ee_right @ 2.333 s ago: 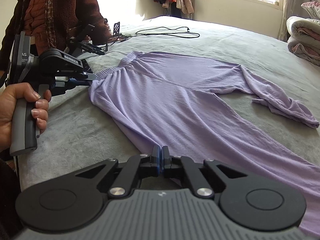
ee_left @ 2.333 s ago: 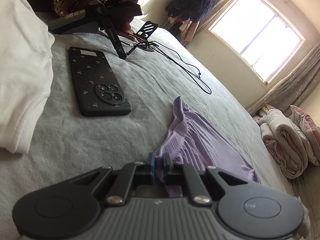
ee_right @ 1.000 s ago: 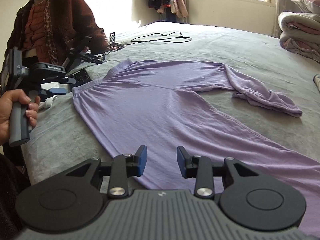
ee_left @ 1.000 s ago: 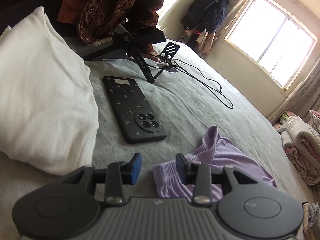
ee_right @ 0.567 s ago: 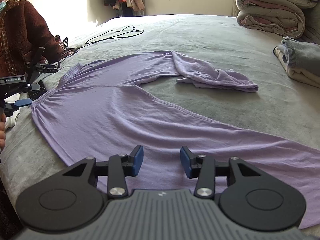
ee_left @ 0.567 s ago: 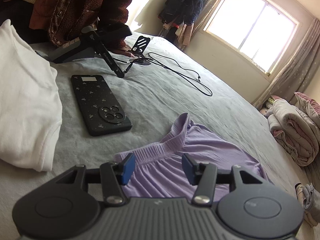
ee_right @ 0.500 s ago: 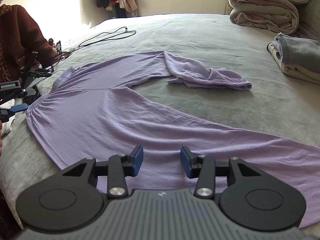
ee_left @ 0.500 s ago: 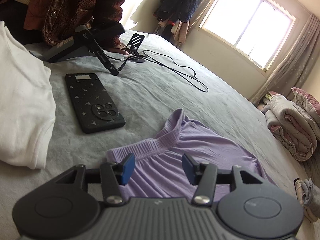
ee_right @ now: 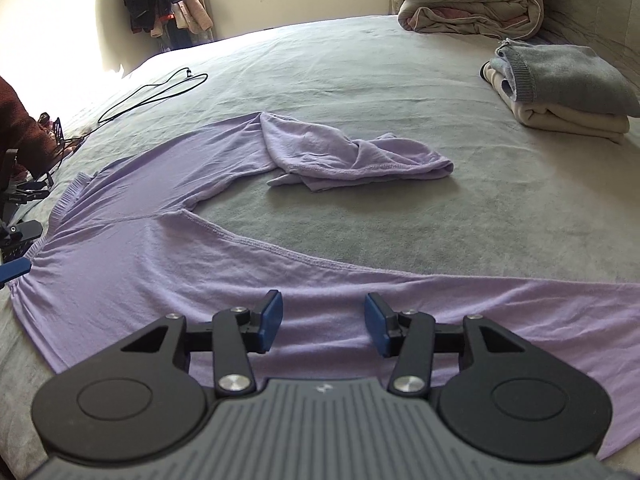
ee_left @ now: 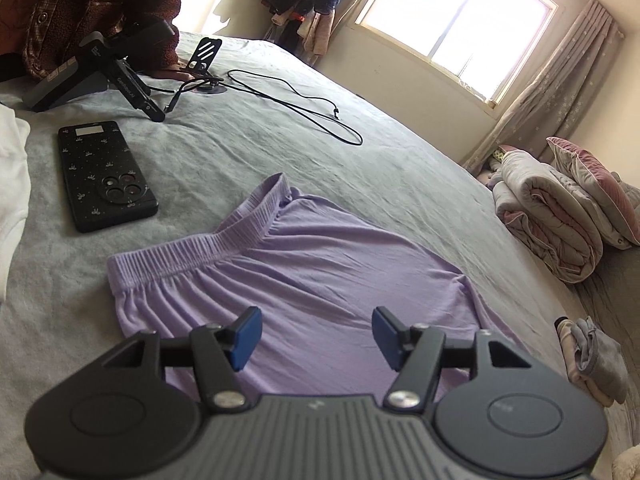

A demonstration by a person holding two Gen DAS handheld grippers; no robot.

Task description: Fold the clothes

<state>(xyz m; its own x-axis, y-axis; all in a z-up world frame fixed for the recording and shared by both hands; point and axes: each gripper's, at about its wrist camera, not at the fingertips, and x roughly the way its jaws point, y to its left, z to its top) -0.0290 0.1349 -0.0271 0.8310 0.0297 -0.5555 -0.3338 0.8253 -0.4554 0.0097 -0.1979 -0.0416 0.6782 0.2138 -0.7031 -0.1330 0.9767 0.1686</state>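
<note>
Both sets of jaws opening, nothing pinched: left gripper (ee_left: 316,334) above the waistband end of the lilac trousers (ee_right: 168,256), right gripper (ee_right: 322,324) over the near leg. Trousers spread across the grey bed (ee_right: 400,92), far leg bunched (ee_right: 360,160). Risk: folding over that bunch, trapping creases. Phone (ee_left: 104,174) near the waistband, cable (ee_left: 296,106) and folded pile (ee_right: 568,88) well apart.

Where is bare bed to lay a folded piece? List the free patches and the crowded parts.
Free: grey sheet between the bunched purple leg and the folded stack; also beyond the black cable, toward the window. Crowded: around the phone and tripod.
</note>
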